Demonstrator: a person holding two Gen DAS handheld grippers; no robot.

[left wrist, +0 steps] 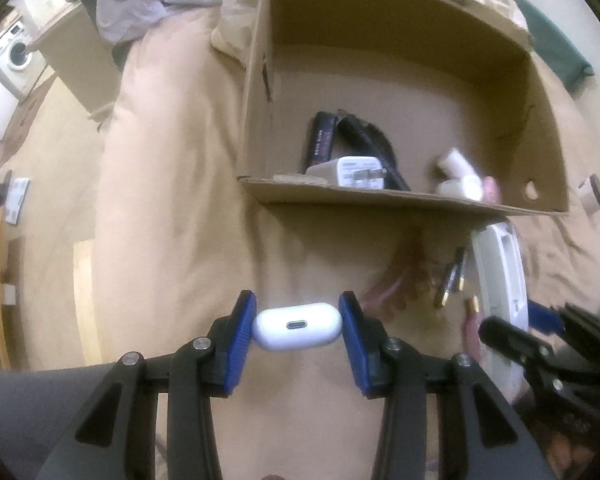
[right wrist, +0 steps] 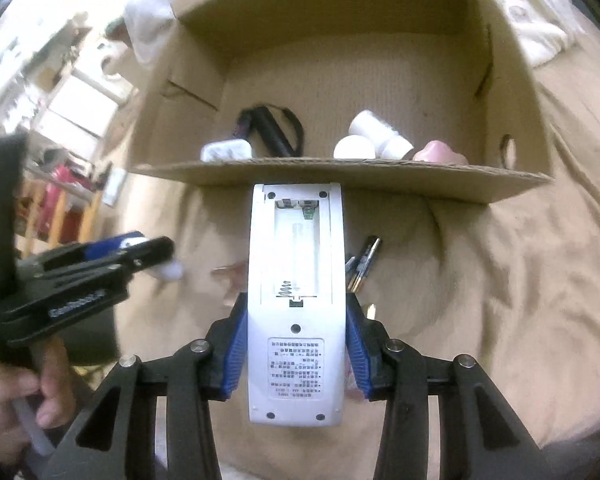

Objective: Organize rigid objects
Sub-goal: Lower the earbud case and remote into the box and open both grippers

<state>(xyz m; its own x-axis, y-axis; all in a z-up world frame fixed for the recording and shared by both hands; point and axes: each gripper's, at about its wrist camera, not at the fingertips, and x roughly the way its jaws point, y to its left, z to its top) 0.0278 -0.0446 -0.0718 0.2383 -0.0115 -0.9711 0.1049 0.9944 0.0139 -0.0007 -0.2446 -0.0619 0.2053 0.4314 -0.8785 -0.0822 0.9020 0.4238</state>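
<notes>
Left gripper [left wrist: 298,330]: jaws clamped on a white earbud case [left wrist: 297,325], port side toward the camera, blue pads [left wrist: 242,344] touching both rounded ends. Held above the beige bedding [left wrist: 172,208], short of the near wall of the box [left wrist: 380,196], with open bedding between case and box.

Right gripper [right wrist: 296,344]: jaws clamped on a white remote [right wrist: 296,280], back side up, battery bay uncovered, spring visible at the near end. Far end of remote just beside, or touching, the near edge of the box [right wrist: 340,172]; cannot tell which. Remote seen edge-on at lower right in the left wrist view [left wrist: 500,276], right gripper [left wrist: 540,320] beside it.

Loose batteries [right wrist: 364,264] on the bedding just right of the remote, near the right pad; same batteries [left wrist: 454,276] between case and remote in the left view.

Box interior, near wall low, other three walls tall, round hole [right wrist: 508,150] in the right wall. Left cluster: white charger [left wrist: 356,172], plug prongs showing, black cable [left wrist: 372,140] and a dark stick-shaped item [left wrist: 322,138] behind it. Right cluster: white cylinders [right wrist: 376,136] with a pink object [right wrist: 440,154] against the near wall. Bare cardboard floor between the clusters and across the far half.

Left gripper at left edge of the right wrist view [right wrist: 112,256], hand [right wrist: 24,396] on its handle.
</notes>
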